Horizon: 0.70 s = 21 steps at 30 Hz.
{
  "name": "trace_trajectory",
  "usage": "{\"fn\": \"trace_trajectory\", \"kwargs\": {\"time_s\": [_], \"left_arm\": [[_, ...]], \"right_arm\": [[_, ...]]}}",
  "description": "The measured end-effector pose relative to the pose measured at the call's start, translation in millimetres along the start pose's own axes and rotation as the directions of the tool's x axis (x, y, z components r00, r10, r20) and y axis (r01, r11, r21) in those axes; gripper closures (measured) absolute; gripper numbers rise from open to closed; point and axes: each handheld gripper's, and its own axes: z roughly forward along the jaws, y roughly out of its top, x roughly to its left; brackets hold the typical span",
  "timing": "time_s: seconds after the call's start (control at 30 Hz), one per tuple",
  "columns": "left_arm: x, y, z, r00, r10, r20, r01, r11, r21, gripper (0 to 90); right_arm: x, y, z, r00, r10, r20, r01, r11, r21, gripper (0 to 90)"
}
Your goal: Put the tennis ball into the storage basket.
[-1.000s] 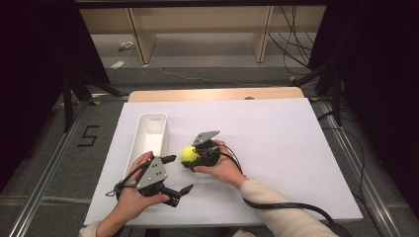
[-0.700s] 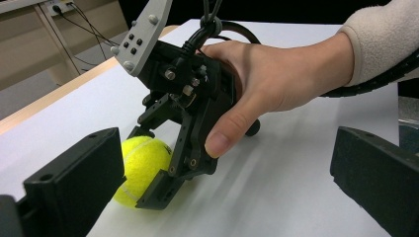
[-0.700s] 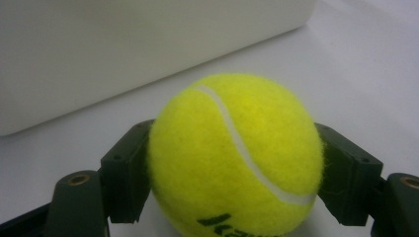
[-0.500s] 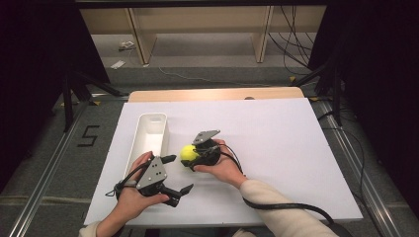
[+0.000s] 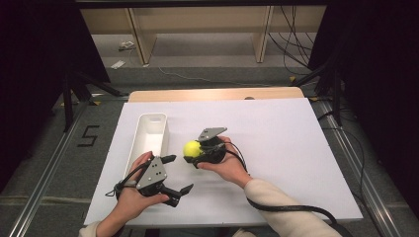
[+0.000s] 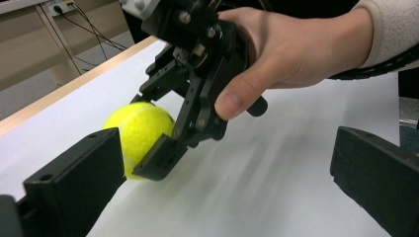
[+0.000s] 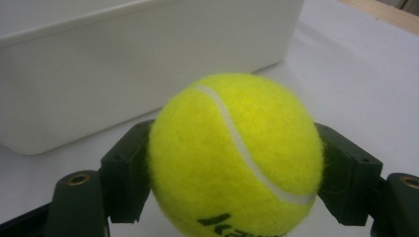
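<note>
The right tool (image 5: 193,152) has its two jaws pressed against opposite sides of the ball (image 5: 191,148), a yellow tennis ball with a white seam, and grips it firmly; in the right gripper view the ball (image 7: 236,157) sits squarely between the black jaws, with dark lettering at its lower edge. In the high view the ball is near the middle of the white table (image 5: 296,148), just beside the right wall of the bin (image 5: 150,133), a long white box lying lengthwise on the table's left half. In the left gripper view the ball (image 6: 139,129) looks to be at or barely above the table, and whether it touches the surface cannot be told. The right hand (image 5: 225,165) wraps the tool's body from behind, thumb on its side. The left tool (image 5: 178,174) lies low over the table near its front edge, held by the left hand (image 5: 133,197); its jaws stand wide apart and grip nothing. In the left gripper view its own jaws frame the scene, with the right tool (image 6: 163,148) and ball ahead between them.
</note>
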Motion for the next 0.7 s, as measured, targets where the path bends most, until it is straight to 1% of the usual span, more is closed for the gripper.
{"fn": "trace_trajectory", "kwargs": {"time_s": [0.07,0.17,0.43,0.7], "left_arm": [[0.0,-0.1,0.0,1.0,-0.001,0.0,0.001,1.0,0.0,0.0],[0.2,-0.2,-0.1,1.0,-0.002,-0.001,0.002,1.0,0.0,0.0],[0.2,-0.3,0.1,1.0,-0.002,-0.001,0.002,1.0,0.002,0.0],[0.3,-0.5,0.3,1.0,-0.002,-0.002,0.002,1.0,0.003,0.0]], "right_arm": [[-0.7,3.0,-5.6,1.0,0.006,0.002,-0.006,1.0,-0.016,26.2],[-0.7,4.9,-9.5,1.0,0.009,0.002,-0.009,1.0,-0.026,26.2],[1.3,13.1,-24.7,1.0,-0.001,0.007,0.001,0.998,-0.066,26.2],[2.5,20.5,-34.6,0.9999,-0.004,0.01,0.005,0.995,-0.102,26.2]]}}
